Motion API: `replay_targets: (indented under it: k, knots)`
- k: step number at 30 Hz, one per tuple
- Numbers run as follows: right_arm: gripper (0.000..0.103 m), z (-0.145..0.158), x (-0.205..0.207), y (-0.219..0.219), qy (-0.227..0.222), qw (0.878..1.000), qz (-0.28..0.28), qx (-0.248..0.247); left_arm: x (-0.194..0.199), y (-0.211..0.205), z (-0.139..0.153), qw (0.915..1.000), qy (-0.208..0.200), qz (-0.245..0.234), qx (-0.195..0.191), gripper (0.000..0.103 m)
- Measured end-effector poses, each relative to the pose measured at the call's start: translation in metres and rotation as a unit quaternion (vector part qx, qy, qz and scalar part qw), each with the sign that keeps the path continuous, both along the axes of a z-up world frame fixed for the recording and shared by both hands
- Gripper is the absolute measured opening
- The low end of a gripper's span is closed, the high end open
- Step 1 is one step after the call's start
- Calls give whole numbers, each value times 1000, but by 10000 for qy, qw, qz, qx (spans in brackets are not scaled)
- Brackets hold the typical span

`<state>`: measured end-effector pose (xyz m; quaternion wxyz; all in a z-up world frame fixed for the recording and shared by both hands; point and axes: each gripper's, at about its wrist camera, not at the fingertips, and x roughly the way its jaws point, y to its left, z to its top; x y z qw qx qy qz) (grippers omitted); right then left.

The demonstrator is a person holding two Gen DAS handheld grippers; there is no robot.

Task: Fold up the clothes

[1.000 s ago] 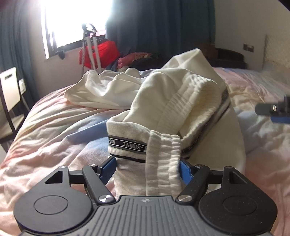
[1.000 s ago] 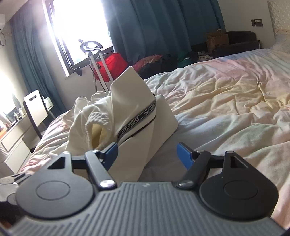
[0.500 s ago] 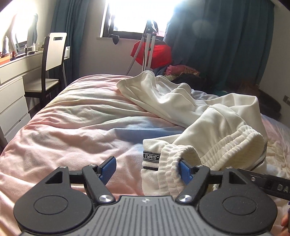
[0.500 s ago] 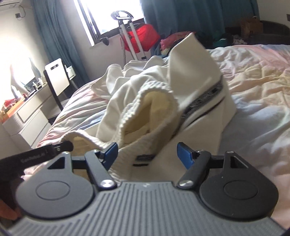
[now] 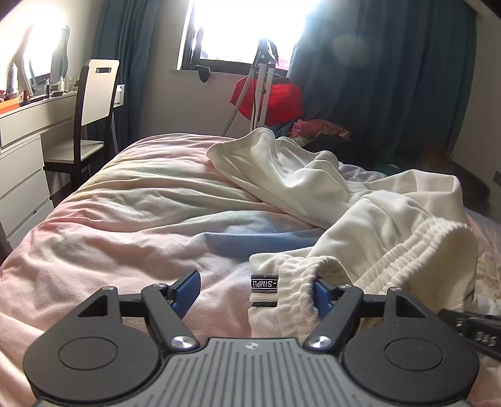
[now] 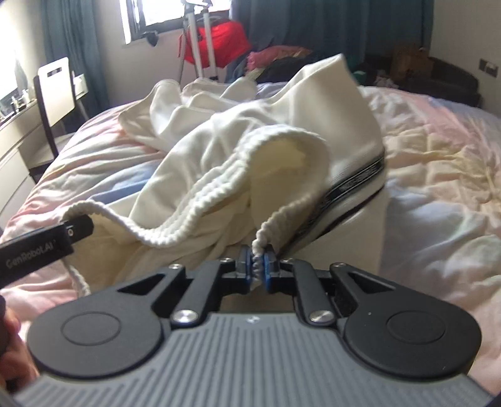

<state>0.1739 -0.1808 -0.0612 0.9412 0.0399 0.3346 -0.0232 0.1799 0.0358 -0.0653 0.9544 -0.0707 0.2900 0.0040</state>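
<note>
Right gripper (image 6: 257, 268) clamped tight on the ribbed waistband (image 6: 219, 188) of the cream trousers (image 6: 328, 103), blue pads (image 6: 268, 272) pinching a fold of the knit edge between them. Left gripper (image 5: 255, 292) spread wide, one blue pad (image 5: 321, 296) touching the waistband's ribbed edge (image 5: 294, 300), the other pad (image 5: 186, 289) well apart over bare bedding, nothing squeezed. Seen from the right wrist, tip of the left gripper (image 6: 75, 230) poked in at the left, right against the far stretch of the same waistband. Trousers heaped loosely across the middle of the bed (image 5: 125, 225), waist end nearest the cameras, legs trailing off toward the bed's far edge by the window (image 5: 244, 28). Black-and-white lettered band (image 5: 264, 284) showed just beside the ribbing; a dark stripe (image 6: 357, 184) ran along the garment's right side. Pink and pale blue duvet rumpled underneath. Beyond the bed's far edge: red suitcase (image 5: 275, 100) against dark curtains (image 5: 391, 69); off the left edge, a white chair (image 5: 94, 103) tucked at a desk with drawers (image 5: 22, 175). Sliver of a hand (image 6: 12, 338) caught at the lower left of the right wrist view.
</note>
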Motion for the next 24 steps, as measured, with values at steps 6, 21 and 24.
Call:
replay_targets:
  k: [6,21,24]
  knots:
    - [8,43,-77,-47,-754,9927,-572,-745,-23,-17,14,9963,-461,-708,179,72]
    - [12,-1,-146,-116,-398,9935,-1070,-46,-78,-49,-4,9812,65,-1129,1562,77]
    - [14,-4,-147,-118,-391,9935,-1068,79,-75,-47,-4,9836,-31,-1061,1461,79]
